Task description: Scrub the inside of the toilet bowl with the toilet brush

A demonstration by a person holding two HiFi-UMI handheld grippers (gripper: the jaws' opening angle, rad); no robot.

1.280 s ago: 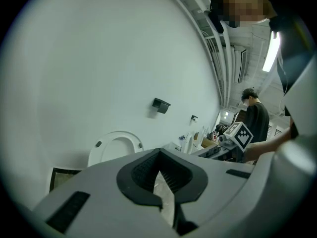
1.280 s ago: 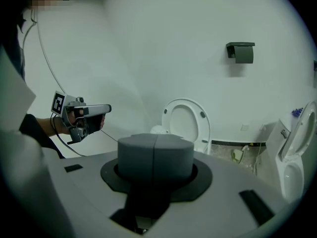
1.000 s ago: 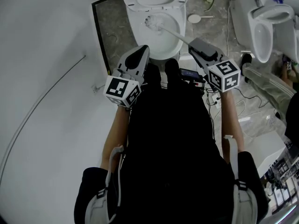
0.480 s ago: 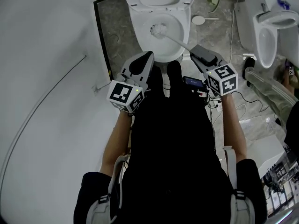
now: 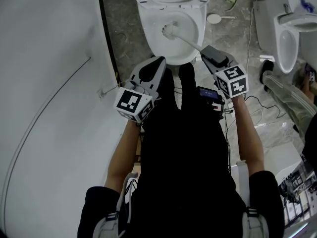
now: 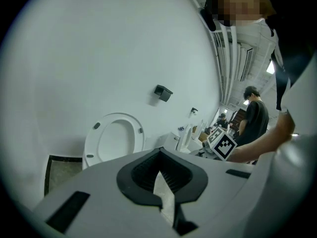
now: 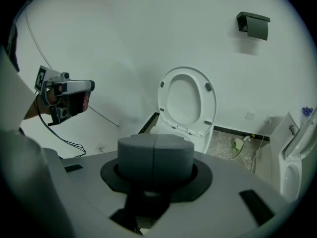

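The white toilet (image 5: 148,29) stands at the top of the head view with its seat (image 7: 187,100) raised. Inside the bowl lies the toilet brush head (image 5: 170,30), near the middle. Its pale handle (image 5: 190,42) slants down to the right into my right gripper (image 5: 205,51), which is shut on it. In the right gripper view a grey round end (image 7: 155,155) fills the jaws. My left gripper (image 5: 159,59) hovers at the bowl's front rim, left of the handle. It is shut with nothing in it and touches nothing.
A second white fixture (image 5: 290,29) stands at the right. Cables (image 5: 257,118) and a small white round thing (image 5: 214,19) lie on the grey floor. A curved white wall (image 5: 54,58) fills the left. A person (image 6: 255,118) stands in the background. A black holder (image 7: 253,25) hangs on the wall.
The brush head has slid from the bowl's left rear toward its middle. Both grippers sit a little closer to the toilet. Neither grip has changed.
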